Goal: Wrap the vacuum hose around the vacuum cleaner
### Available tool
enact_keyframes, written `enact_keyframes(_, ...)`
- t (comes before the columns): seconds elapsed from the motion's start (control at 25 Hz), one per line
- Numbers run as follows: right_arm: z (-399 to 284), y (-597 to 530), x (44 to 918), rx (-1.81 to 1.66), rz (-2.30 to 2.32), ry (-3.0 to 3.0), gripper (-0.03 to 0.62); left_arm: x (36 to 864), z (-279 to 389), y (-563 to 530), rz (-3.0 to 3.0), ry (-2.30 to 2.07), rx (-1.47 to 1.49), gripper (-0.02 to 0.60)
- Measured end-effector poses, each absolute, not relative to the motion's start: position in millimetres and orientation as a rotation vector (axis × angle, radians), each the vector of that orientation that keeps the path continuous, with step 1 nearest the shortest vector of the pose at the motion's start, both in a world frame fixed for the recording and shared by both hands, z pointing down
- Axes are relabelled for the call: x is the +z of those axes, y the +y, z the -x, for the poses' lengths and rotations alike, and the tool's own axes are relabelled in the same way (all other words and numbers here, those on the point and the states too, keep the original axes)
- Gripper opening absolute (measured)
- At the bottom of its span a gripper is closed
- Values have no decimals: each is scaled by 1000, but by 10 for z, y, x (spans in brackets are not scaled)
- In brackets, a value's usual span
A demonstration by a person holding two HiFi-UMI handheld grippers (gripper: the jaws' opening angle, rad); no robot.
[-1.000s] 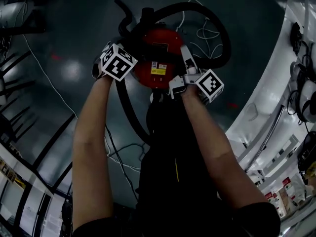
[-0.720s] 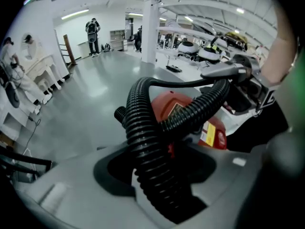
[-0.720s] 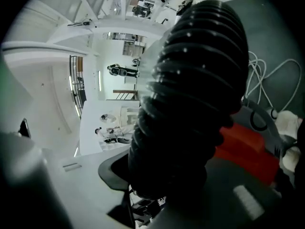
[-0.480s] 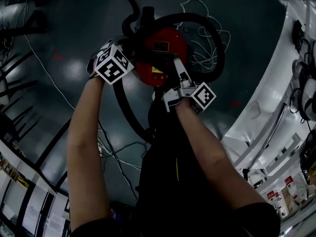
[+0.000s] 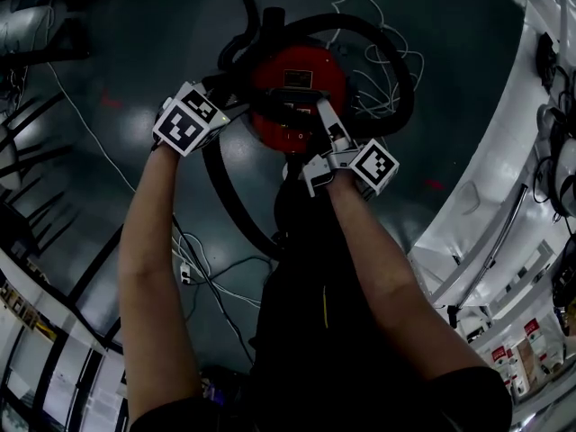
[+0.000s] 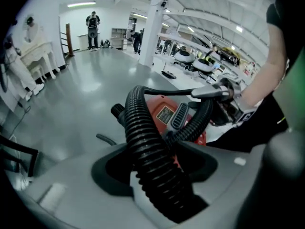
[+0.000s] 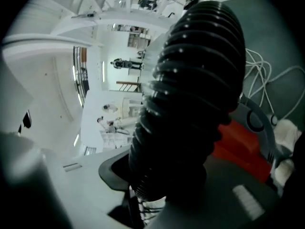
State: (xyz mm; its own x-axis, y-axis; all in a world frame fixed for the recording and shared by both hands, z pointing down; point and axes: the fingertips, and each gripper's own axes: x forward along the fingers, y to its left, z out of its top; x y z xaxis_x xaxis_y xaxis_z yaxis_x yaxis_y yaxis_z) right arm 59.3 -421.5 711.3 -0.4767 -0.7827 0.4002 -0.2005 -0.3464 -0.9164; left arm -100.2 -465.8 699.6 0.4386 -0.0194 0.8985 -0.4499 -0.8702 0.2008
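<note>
The red vacuum cleaner (image 5: 301, 84) stands on the dark floor, seen from above. Its black ribbed hose (image 5: 399, 57) loops round the right side and sweeps down on the left. My left gripper (image 5: 236, 104) is at the vacuum's left edge. The hose (image 6: 143, 137) lies between its jaws, which stand apart, with a dark gap beside it. My right gripper (image 5: 319, 113) reaches over the vacuum's top from the near side. It is shut on another stretch of hose (image 7: 190, 80), which fills the right gripper view. The red body (image 7: 238, 147) shows behind.
A white cable (image 5: 360, 7) lies tangled on the floor beyond the vacuum. Black cables (image 5: 211, 268) run along the floor near my feet. White benches (image 5: 504, 196) curve along the right and dark racks (image 5: 27, 151) stand on the left. People (image 6: 93, 23) stand far off.
My left gripper has drawn left and slightly down, away from the vacuum, along the hose. The right gripper has stayed on the hose over the vacuum's top. The hose loop sits closer round the body.
</note>
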Motion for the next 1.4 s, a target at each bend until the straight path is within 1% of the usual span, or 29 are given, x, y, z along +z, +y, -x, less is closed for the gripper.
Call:
enact_keyframes(0.16,-312,-4199,7056,-1891,1247,1690,135,6943,1047,-4795,-2254,-471,1384,276)
enact_keyframes(0.52,-93,-3834,7306,-2036,1245,1493,141,7166,562,-4791,-2325,-288,1560,276)
enact_keyframes(0.76,127,-3529,7406,-2167,1185,1517,144,7252,656,-4927,-2275,-361,1596,281)
enact_keyframes(0.92,138,-3553,7419,-2178,1161,1486,146,7288,630,-4960,-2274,-313,1630,285)
enact_keyframes(1.04,173,-3637,7410,-2186,1153,1472,147,7275,580,-5003,-2277,-326,1597,291)
enact_keyframes(1.16,217,-3747,7412,-2211,1188,1488,150,7259,545,-5016,-2302,-312,1627,291)
enact_keyframes(1.28,284,-3782,7412,-2241,1229,1547,152,7258,539,-5029,-2314,-292,1672,305)
enact_keyframes(1.4,352,-3793,7405,-2261,1240,1558,152,7287,514,-5065,-2301,-296,1647,310)
